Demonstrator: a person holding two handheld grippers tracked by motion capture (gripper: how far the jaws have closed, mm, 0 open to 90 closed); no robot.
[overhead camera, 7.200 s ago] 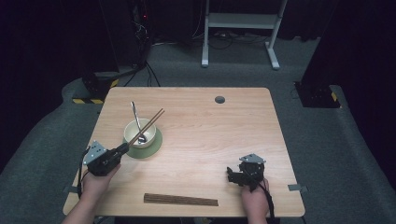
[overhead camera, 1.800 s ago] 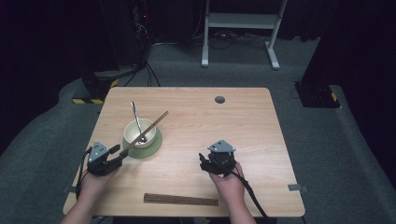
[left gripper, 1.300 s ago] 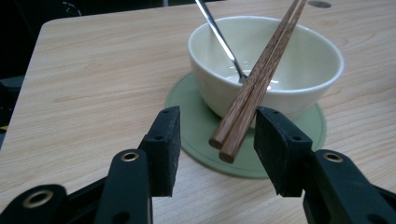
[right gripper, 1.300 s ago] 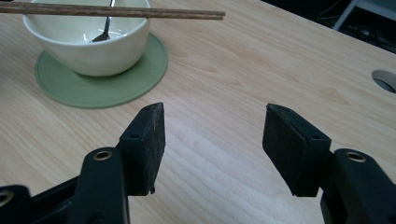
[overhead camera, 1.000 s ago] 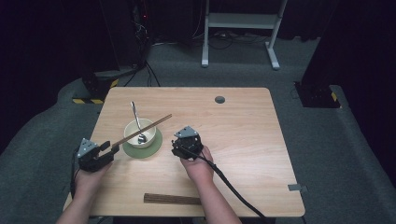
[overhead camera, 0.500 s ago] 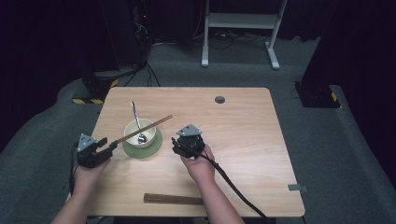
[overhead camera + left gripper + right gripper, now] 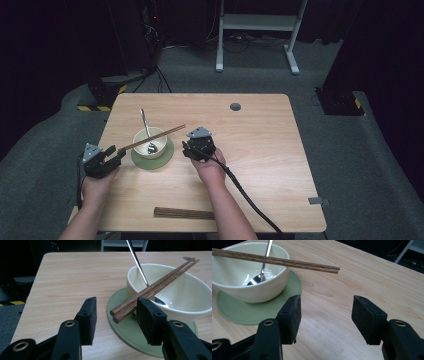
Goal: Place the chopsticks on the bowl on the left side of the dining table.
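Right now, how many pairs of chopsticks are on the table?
2: one pair rests across the bowl, another pair lies flat near the table's front edge.

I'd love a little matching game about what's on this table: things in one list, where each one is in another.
Things:
1. spoon
2. pair of chopsticks
3. green mat
4. bundle of sticks

Places:
A. under the bowl
B. lying across the bowl's rim
C. standing inside the bowl
D. flat by the table's near edge

Pairs: 1-C, 2-B, 3-A, 4-D

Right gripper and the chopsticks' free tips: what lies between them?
Bare tabletop; in the right gripper view, the right gripper stands open, short of the chopsticks.
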